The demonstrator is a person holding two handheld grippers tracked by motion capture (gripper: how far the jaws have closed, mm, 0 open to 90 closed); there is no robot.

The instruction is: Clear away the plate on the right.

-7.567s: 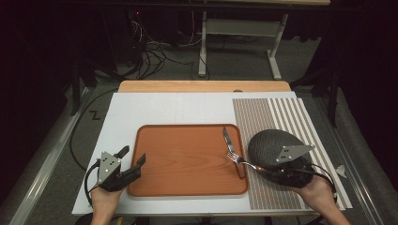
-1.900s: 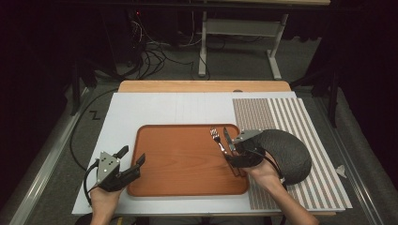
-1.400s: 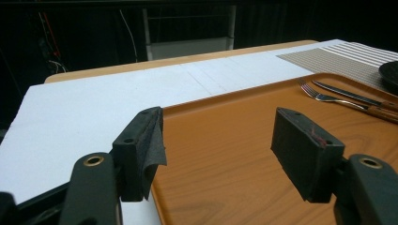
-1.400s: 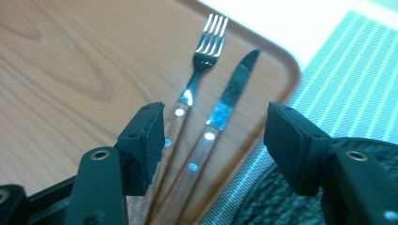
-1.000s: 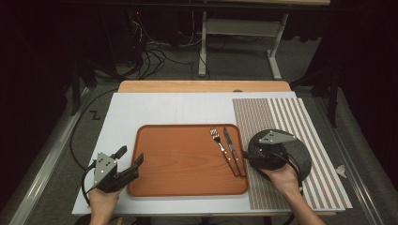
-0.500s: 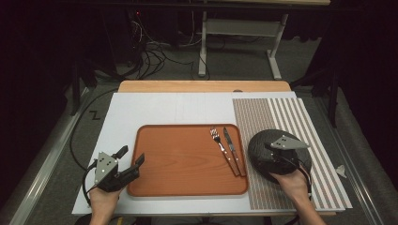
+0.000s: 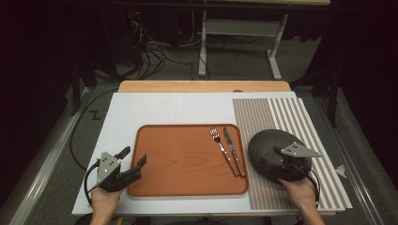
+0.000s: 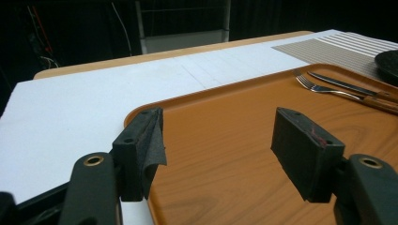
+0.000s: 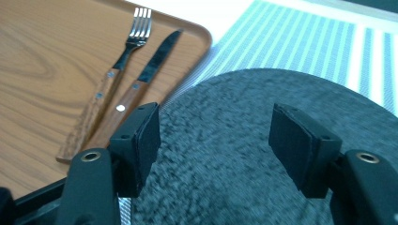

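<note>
White board covers the table (image 7: 155,112), with a striped mat (image 7: 300,117) on its right part and an orange tray (image 7: 183,161) in the middle. On the mat lies a dark round plate (image 7: 267,150), its left edge just beside the tray's right rim. The right gripper (image 9: 213,136) hangs over the plate's near part, its jaws spread wide with nothing between them; they have just been opening. Below the gap is the plate's speckled face, and neither pad (image 9: 145,136) touches it that I can tell. A fork (image 7: 223,150) and a knife (image 7: 233,150) lie side by side at the tray's right edge, handles toward the person, just left of the plate and apart from it. The left gripper (image 8: 216,150) sits at the tray's near left corner, jaws also spread and empty, one pad over the rim and the other over the tray's bare floor. Nothing stands between the right gripper and the plate.
</note>
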